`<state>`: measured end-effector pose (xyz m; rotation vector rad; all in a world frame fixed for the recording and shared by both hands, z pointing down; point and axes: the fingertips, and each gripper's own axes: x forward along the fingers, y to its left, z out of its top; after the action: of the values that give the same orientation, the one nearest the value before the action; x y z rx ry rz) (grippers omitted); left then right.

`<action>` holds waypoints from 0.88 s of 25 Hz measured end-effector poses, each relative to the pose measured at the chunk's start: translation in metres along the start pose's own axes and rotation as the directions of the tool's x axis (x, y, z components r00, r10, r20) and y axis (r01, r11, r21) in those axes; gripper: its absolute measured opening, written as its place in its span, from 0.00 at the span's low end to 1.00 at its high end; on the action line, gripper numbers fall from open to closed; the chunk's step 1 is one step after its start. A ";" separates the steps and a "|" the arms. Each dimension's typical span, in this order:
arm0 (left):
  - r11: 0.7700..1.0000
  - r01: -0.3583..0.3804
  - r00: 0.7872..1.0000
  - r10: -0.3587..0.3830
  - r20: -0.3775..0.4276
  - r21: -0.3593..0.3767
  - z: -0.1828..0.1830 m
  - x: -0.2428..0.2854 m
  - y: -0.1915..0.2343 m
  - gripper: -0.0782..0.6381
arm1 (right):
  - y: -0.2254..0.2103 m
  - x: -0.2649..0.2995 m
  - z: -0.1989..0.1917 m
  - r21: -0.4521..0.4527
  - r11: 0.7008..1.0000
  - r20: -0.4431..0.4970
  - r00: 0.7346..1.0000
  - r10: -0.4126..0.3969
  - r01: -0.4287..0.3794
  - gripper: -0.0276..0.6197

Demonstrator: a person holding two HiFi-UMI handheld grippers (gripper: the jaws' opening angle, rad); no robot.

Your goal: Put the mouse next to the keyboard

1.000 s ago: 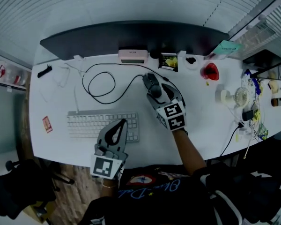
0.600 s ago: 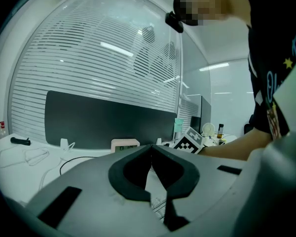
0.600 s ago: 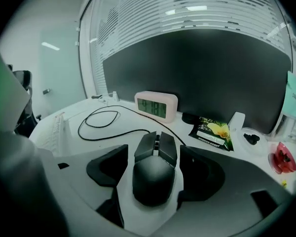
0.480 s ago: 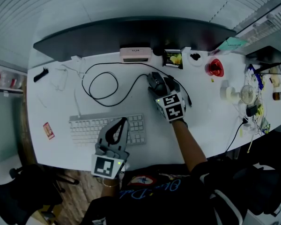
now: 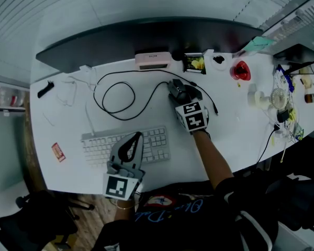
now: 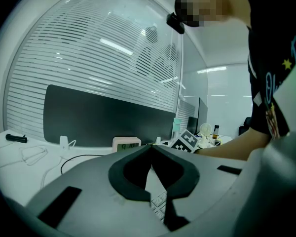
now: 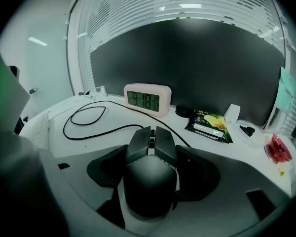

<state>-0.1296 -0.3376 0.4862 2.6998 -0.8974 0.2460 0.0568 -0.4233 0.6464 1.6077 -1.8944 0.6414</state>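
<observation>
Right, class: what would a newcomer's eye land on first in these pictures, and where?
The black mouse in the middle of the desk, between the right gripper's jaws, which have just been opening. Then the white keyboard at its near edge, with the shut left gripper over it.

Black mouse (image 5: 176,90), white keyboard (image 5: 97,146), pink clock (image 5: 153,60), white desk (image 5: 235,124).

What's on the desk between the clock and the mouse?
A black cable crosses the white desk between the clock and the mouse. The right gripper view shows it most clearly.
</observation>
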 end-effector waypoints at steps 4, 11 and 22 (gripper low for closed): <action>1.000 0.013 1.000 -0.013 0.001 0.004 -0.001 -0.002 0.001 0.11 | -0.006 -0.008 -0.002 0.021 0.999 0.028 0.999 -0.044 0.043 0.48; 1.000 -0.015 1.000 0.014 0.026 0.007 0.003 -0.008 -0.008 0.11 | -0.011 -0.051 -0.009 0.078 0.995 0.063 0.996 -0.066 0.061 0.48; 0.996 0.067 0.997 -0.070 0.038 0.067 0.012 -0.020 -0.075 0.11 | -0.009 -0.125 -0.048 0.170 0.982 0.088 0.991 -0.101 0.085 0.48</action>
<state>-0.0996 -0.2726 0.4541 2.7993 -0.8201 0.2100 0.0860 -0.3024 0.5950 1.8518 -1.8620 0.7089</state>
